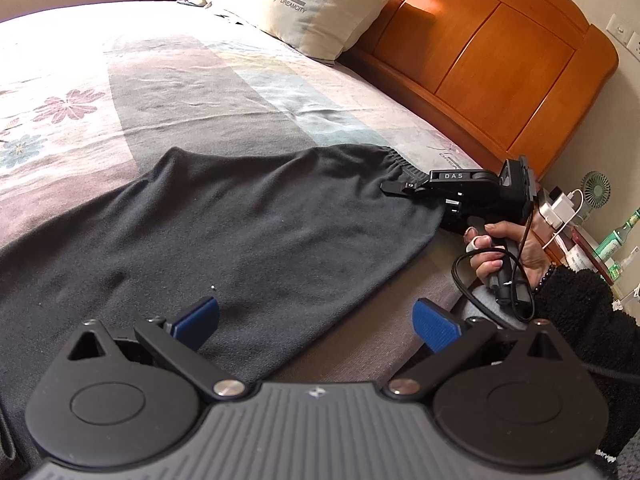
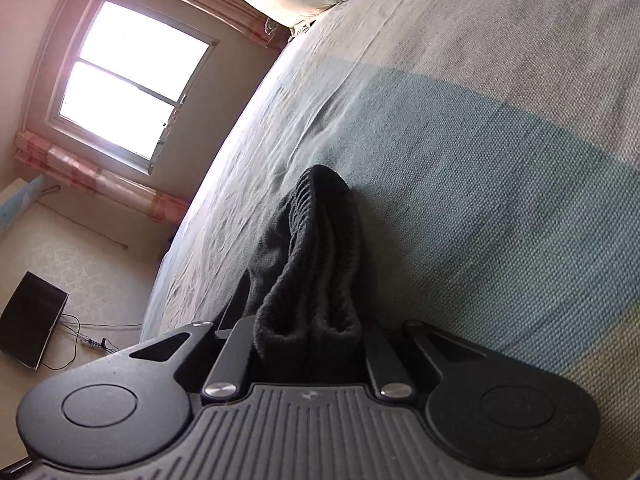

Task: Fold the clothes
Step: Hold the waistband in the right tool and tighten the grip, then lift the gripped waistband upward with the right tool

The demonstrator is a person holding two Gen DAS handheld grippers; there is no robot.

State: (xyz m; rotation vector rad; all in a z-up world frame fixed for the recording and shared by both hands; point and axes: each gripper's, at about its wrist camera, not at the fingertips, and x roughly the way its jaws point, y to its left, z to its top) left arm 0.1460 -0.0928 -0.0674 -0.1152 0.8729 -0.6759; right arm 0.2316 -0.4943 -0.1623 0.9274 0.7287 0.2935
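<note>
While the dark trousers [image 1: 224,216] lie spread flat on the bed [image 1: 168,80], we have the right gripper [image 1: 394,189] clenched on the elastic waistband [image 1: 394,162], at the trouser end nearest the wooden headboard [image 1: 492,52]. The right wrist view confirms it: a bunched ridge of ribbed dark cloth runs straight into the closed fingers [image 2: 232,344], lifted a little off the sheet.

Our left gripper [image 1: 316,322] is released, blue fingers [image 1: 200,318] spread wide, hovering just above the near part of the trousers and touching nothing as far as we can tell. One pad sits over cloth, the other over the bare bed edge beside the cloth.

Key relation: the long axis of the trousers runs from the waistband, near the headboard, away to the far left past the frame edge, where the legs go out of view. So relative to the waistband, the left gripper is well down the garment and nearer the person's side. The right hand [image 1: 504,256] owns the waistband end; the left is the nearer one for the mid or leg section.

Our guess: next the left needs a pinch on the cloth edge below it, so both can carry one end over the other. Risk: a one-layer grab, or the fold skewing off axis.
</note>
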